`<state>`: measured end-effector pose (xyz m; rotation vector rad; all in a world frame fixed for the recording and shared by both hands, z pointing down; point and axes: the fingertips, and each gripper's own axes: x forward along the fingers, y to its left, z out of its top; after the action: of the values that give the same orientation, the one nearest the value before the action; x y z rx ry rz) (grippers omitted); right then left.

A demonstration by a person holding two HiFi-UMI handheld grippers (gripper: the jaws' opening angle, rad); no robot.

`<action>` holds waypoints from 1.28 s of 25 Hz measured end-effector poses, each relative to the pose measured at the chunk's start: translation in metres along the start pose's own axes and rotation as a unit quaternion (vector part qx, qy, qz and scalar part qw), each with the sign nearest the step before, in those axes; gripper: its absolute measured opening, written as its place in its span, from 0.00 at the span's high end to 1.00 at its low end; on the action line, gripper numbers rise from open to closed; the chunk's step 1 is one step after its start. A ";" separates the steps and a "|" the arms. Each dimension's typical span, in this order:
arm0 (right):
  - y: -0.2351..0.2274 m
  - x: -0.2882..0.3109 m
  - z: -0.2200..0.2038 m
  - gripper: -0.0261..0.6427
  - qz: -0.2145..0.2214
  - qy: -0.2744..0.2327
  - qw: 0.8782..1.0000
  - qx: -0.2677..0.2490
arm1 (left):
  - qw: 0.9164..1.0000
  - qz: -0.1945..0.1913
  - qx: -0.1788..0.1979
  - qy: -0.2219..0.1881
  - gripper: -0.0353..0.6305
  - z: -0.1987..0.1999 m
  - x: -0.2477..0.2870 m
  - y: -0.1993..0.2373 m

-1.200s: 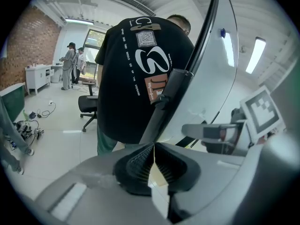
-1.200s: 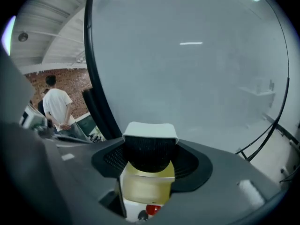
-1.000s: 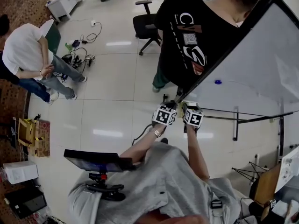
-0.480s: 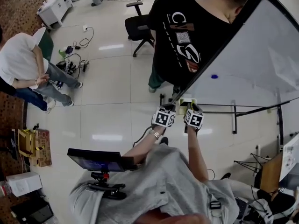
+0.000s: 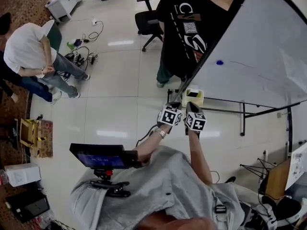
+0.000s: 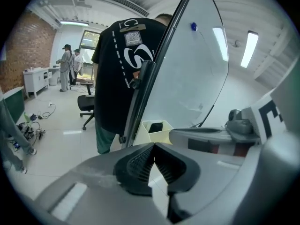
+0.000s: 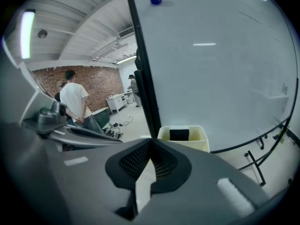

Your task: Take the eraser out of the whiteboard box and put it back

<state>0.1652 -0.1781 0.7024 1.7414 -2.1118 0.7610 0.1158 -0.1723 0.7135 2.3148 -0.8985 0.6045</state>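
Note:
A cream whiteboard box (image 5: 198, 101) hangs at the lower left corner of the whiteboard (image 5: 259, 56). The black eraser (image 5: 192, 94) stands inside it. Both grippers hover side by side just short of the box, touching nothing. My left gripper (image 5: 176, 105) is shut and empty, and so is my right gripper (image 5: 190, 106). In the left gripper view the shut left gripper (image 6: 153, 159) points at the box (image 6: 154, 136) and the eraser (image 6: 156, 126). In the right gripper view the shut right gripper (image 7: 150, 154) faces the box (image 7: 199, 142) with the eraser (image 7: 178, 134) upright in it.
A person in a black shirt (image 5: 184, 28) stands close behind the board's left edge. The board's stand legs (image 5: 244, 116) run along the floor to the right. A blue magnet (image 5: 219, 62) sticks on the board. An office chair (image 5: 148, 20) and another person (image 5: 33, 51) are farther off.
Both grippers have drawn back from the box toward me. The box, hidden behind them before, now shows with the eraser inside.

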 end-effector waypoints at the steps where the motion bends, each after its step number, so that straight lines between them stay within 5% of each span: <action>1: 0.008 -0.005 -0.001 0.96 0.012 -0.002 1.000 -0.006 | 1.000 0.010 -0.006 -0.001 0.94 -0.004 -0.005 0.001; 6: 0.010 -0.063 -0.022 0.96 0.017 -0.005 1.000 -0.017 | 0.999 0.041 -0.032 -0.007 0.94 -0.037 -0.019 -0.040; 13: -0.021 -0.113 -0.085 0.96 -0.017 0.056 0.998 0.012 | 0.997 0.076 -0.013 0.015 0.94 -0.099 -0.034 -0.099; 19: 0.007 -0.122 -0.088 0.96 0.006 0.056 0.998 0.011 | 0.994 0.111 -0.005 -0.001 0.94 -0.090 -0.064 -0.088; 32: 0.052 -0.115 -0.081 0.93 0.018 0.054 0.998 0.008 | 0.995 0.100 -0.008 -0.003 0.90 -0.087 -0.091 -0.066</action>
<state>0.1316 -0.0321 0.6950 1.6369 -2.0760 0.8634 0.0848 -0.0338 0.7004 2.2298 -1.1429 0.6718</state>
